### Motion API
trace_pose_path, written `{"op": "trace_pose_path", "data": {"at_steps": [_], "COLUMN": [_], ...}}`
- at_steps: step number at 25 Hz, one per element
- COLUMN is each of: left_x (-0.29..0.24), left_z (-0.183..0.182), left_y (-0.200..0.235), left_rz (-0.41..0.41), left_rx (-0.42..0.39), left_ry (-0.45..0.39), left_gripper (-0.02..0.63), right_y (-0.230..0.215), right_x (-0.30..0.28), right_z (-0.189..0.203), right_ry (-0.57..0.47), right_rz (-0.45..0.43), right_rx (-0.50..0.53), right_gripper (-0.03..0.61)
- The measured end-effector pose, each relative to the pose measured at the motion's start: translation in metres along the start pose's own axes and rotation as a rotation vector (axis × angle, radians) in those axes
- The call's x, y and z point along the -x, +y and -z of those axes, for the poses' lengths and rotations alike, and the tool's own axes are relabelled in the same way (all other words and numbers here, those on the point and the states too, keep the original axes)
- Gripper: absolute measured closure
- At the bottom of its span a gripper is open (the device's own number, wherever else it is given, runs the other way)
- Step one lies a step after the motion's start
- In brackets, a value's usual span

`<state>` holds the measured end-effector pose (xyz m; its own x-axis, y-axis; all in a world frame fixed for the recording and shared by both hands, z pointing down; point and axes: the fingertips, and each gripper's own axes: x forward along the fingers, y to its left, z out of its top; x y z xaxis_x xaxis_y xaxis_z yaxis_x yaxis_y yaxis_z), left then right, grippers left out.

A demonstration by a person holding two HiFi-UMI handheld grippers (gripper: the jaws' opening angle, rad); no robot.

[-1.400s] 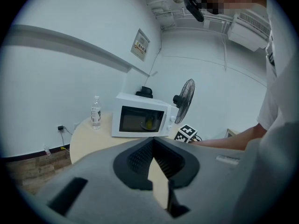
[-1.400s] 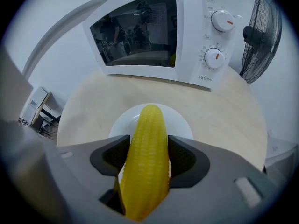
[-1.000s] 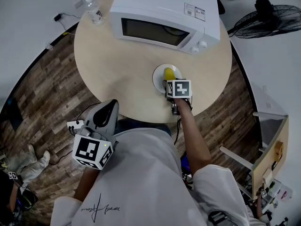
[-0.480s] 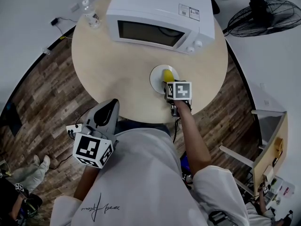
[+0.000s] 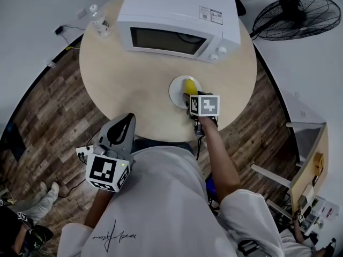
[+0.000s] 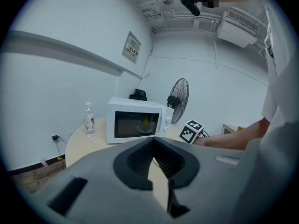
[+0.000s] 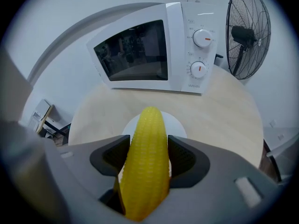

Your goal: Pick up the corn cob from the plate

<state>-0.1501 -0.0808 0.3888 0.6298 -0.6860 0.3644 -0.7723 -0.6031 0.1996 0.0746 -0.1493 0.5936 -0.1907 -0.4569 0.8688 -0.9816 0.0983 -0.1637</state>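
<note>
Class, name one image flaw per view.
Head view: fisheye curves the floor planks around the round pale wooden table. Right gripper view: dark vignette corners; the yellow corn cob looms large near the lens. Left gripper view: grey jaws look soft.

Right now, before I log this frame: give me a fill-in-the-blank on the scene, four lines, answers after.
1. The right gripper has its fingers closed on the ____.
2. Just beneath it, on the round table, is a white ____.
3. The microwave door is ____.
4. The left gripper, fingers apart, holds ____.
Missing words: corn cob; plate; shut; nothing.
</note>
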Motion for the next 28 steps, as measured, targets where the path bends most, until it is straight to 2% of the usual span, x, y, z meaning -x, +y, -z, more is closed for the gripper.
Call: {"op": "trace_pose_path", "data": {"at_steps": [8, 19, 28], "left_x": [-0.005, -0.006, -0.007], "left_z": [-0.002, -0.005, -0.005], "left_y": [0.003, 0.005, 0.009], "left_rz": [0.017, 0.018, 0.034], "left_rx": [0.025, 0.011, 0.041], "left_ry": [-0.005, -0.008, -0.009], "left_gripper": [0.615, 0.615, 0.615], "right_y": [0.001, 0.001, 0.005], "right_x": [0.012, 0.029, 0.046], "right_z": [-0.004, -0.012, -0.025], "right_ry": [-0.029, -0.076, -0.133], "right_rz": [-0.01, -0.023, -0.031], "right_rx": [-0.011, -0.009, -0.012], "right_gripper": [0.31, 0.31, 0.31]}}
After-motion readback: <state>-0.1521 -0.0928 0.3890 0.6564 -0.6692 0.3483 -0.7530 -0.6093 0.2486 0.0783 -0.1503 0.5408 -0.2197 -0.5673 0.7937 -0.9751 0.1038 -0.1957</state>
